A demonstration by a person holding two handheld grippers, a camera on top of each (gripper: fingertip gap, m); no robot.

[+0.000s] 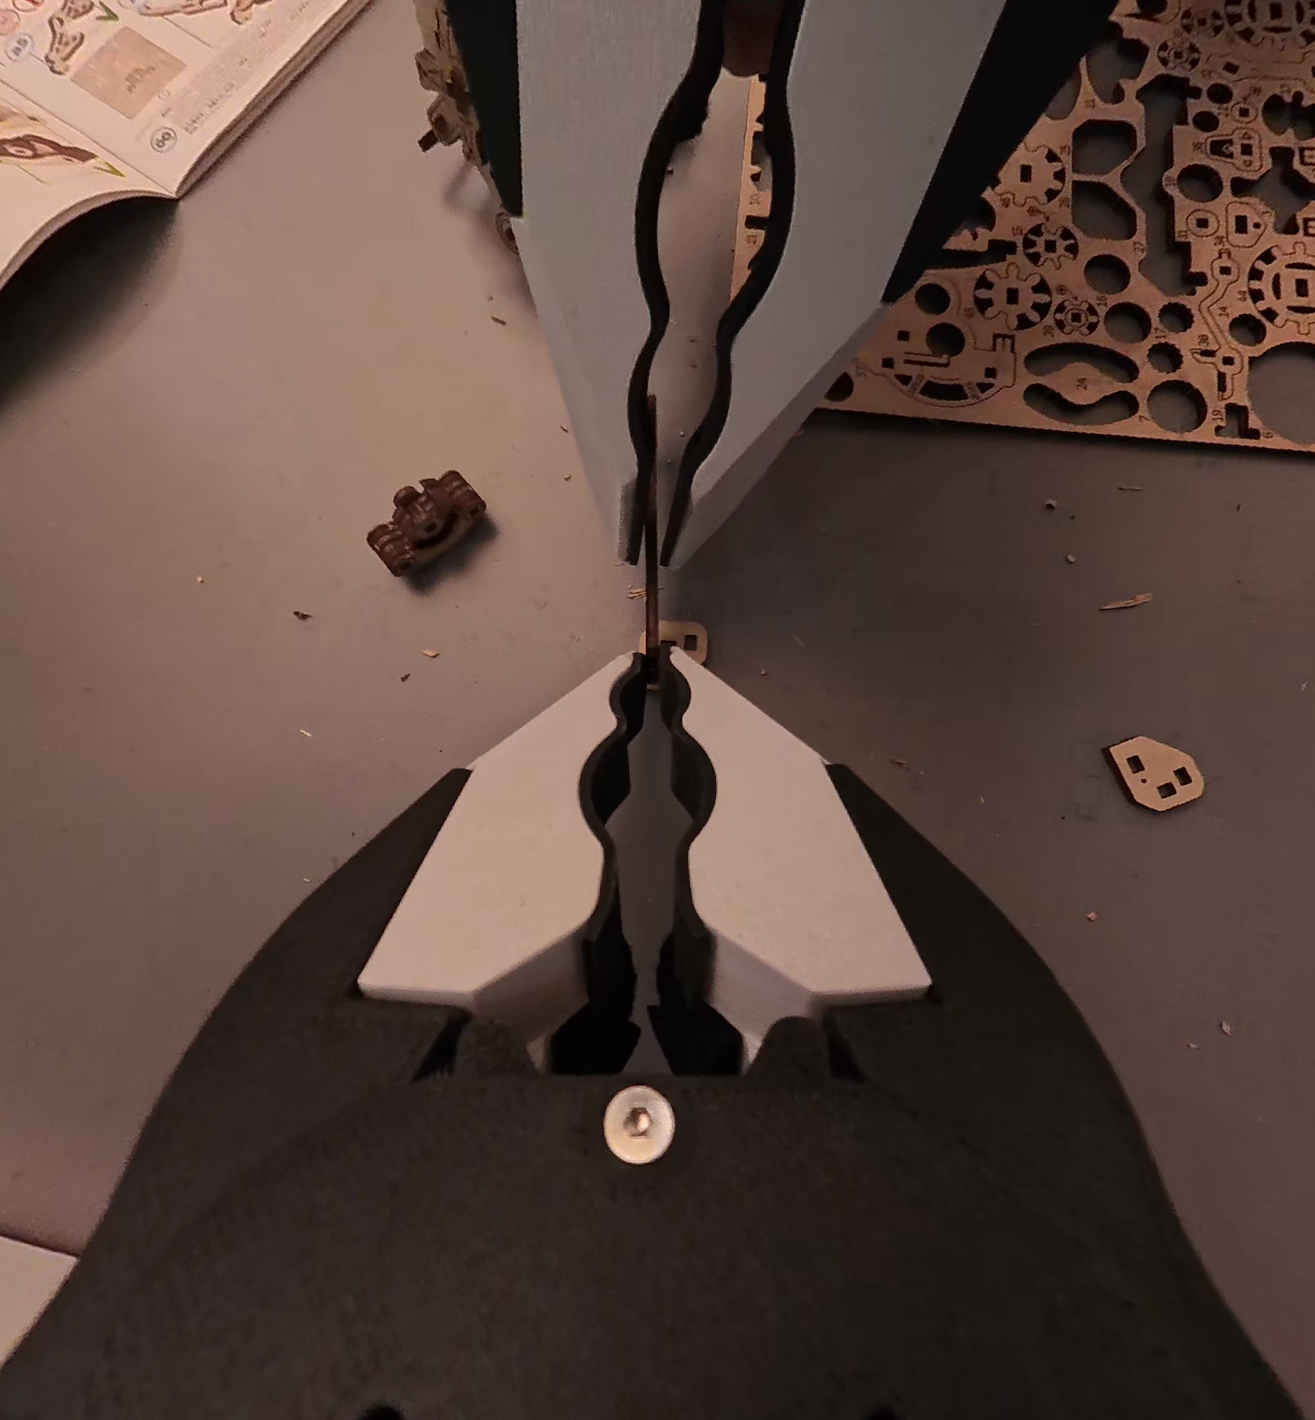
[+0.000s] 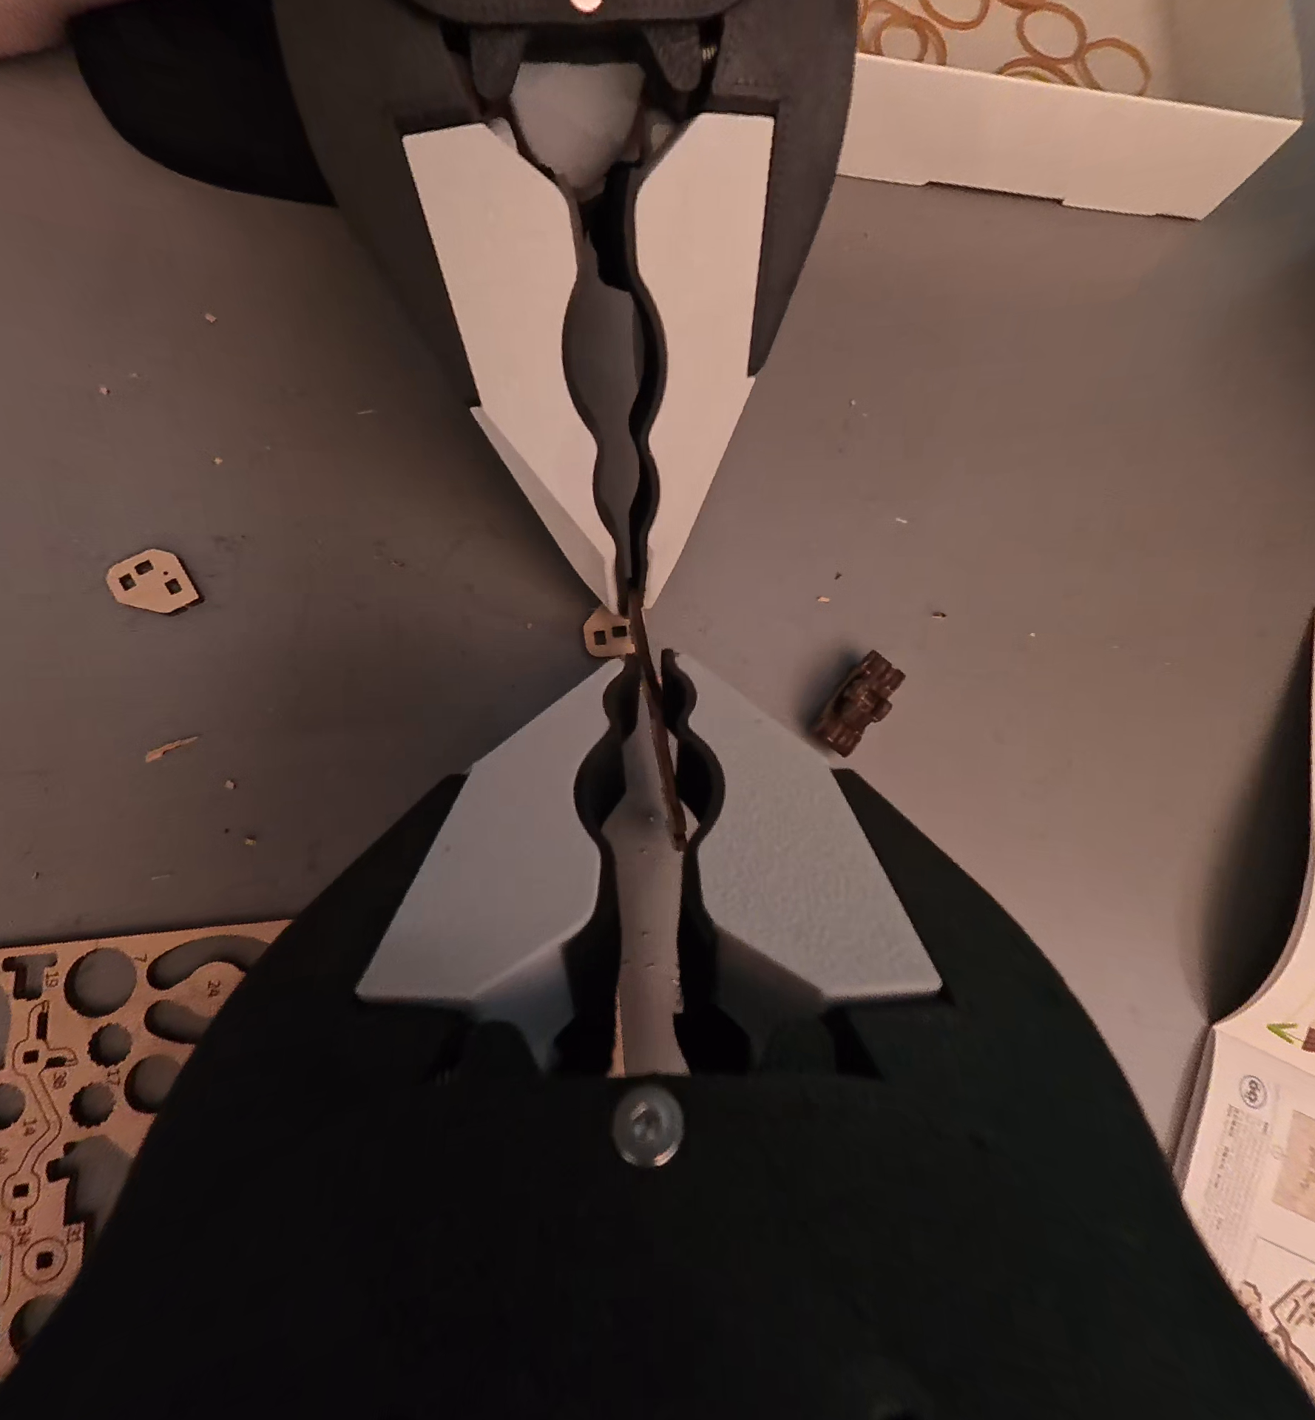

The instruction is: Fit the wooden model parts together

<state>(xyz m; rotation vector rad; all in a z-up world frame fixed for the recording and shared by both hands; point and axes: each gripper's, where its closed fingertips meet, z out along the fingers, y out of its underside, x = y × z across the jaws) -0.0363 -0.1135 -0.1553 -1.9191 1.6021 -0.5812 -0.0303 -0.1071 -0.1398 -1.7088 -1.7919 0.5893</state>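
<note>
Nearest you in the left wrist view is the left gripper: matte black body, pale smooth fingers lined with wavy black pads, tips pinched together on the near end of a thin wooden strip seen edge-on. A small pale part with square cut-outs sits just behind those tips; whether it is joined to the strip you cannot tell. The right gripper comes in opposite, nipping the strip's far end. Expect this ply to be light, stiff along its length but quick to snap if you twist; hold close to the joint, on the flat faces. Around you on the grey table lie a dark assembled block, a loose pale plate, the laser-cut sheet and an open instruction booklet.

In the right wrist view your right gripper is nearest, tips closed on the strip, which runs slanted back between the pads. The left gripper faces it, shut on the other end, with the pale part beside its tips. A white box holding tan rings sits far off.
</note>
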